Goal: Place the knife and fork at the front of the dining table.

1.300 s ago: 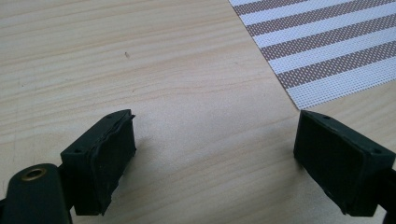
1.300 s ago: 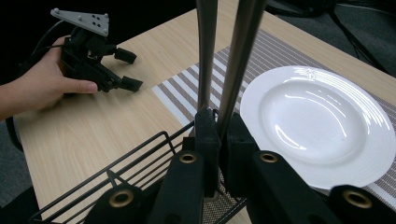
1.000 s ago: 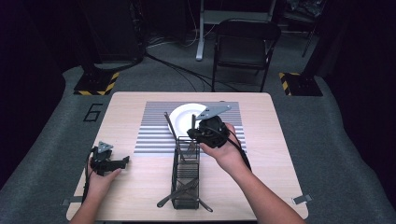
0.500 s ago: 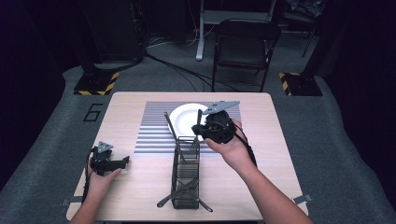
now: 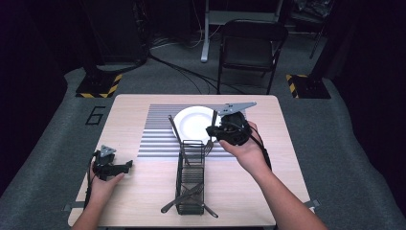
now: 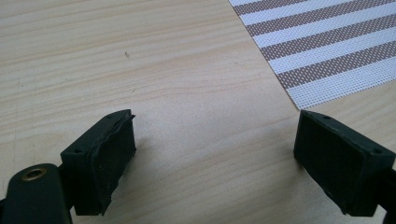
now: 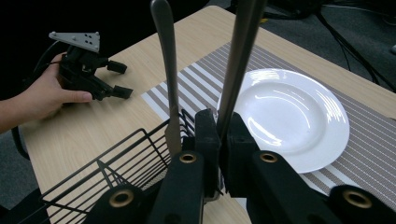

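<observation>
My right gripper is clenched on the handle of a fork, held upright just above the far end of the wire rack, beside the plate. The fork is light, stiff, slippery steel, so I grip mid-handle. My left gripper rests released on the counter, well left of the rack.

You get a brightly lit table against dark surroundings; glare streaks the white plate, and near handles blur at top centre.

The right gripper has lifted its fork up and away from the wire basket.
</observation>
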Available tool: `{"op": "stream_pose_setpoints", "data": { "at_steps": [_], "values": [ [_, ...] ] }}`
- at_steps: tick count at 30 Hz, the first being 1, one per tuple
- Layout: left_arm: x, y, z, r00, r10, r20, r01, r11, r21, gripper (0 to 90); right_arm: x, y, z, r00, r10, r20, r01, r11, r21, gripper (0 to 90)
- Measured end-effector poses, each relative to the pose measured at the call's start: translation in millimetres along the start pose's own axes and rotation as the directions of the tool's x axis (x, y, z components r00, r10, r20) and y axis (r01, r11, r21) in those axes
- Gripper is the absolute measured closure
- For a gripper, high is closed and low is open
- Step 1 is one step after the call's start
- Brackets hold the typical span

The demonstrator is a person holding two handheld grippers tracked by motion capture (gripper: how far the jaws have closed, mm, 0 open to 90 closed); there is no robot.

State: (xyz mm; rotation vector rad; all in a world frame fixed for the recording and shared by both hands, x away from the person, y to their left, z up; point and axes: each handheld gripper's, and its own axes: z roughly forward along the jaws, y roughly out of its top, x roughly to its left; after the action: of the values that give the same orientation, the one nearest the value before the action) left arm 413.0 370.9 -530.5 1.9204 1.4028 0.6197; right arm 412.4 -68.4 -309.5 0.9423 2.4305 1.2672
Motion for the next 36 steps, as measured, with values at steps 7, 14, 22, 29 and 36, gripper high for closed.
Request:
{"op": "stream_pose_setpoints", "data": {
  "at_steps": [7,14,22,29,36],
  "values": [
    [0.0,0.0,0.0,1.0000,0.000,0.000,0.000,1.0000,0.000,12.5,-11.0,-9.1,-2.0,0.9995,0.024,0.020,-0.024,1.000,0.009,86.6],
    [-0.1,0.0,0.0,1.0000,-0.001,0.000,0.001,1.0000,0.000,12.5,-22.9,-18.9,-0.8,0.9974,0.048,0.054,-0.048,0.999,0.013,86.6],
    [0.0,0.0,0.0,1.0000,0.000,0.000,0.000,1.0000,0.000,12.5,-37.5,-34.5,3.8,0.9933,0.050,0.104,-0.053,0.998,0.027,86.6],
    [0.0,0.0,0.0,1.0000,0.000,0.000,0.000,1.0000,0.000,12.5,-52.1,-47.7,10.3,0.9870,0.084,0.137,-0.088,0.996,0.021,86.6],
    [0.0,0.0,0.0,1.0000,0.000,0.000,0.000,1.0000,0.000,12.5,-62.0,-57.7,20.6,0.9804,0.090,0.175,-0.100,0.994,0.046,86.6]
  ]
}}
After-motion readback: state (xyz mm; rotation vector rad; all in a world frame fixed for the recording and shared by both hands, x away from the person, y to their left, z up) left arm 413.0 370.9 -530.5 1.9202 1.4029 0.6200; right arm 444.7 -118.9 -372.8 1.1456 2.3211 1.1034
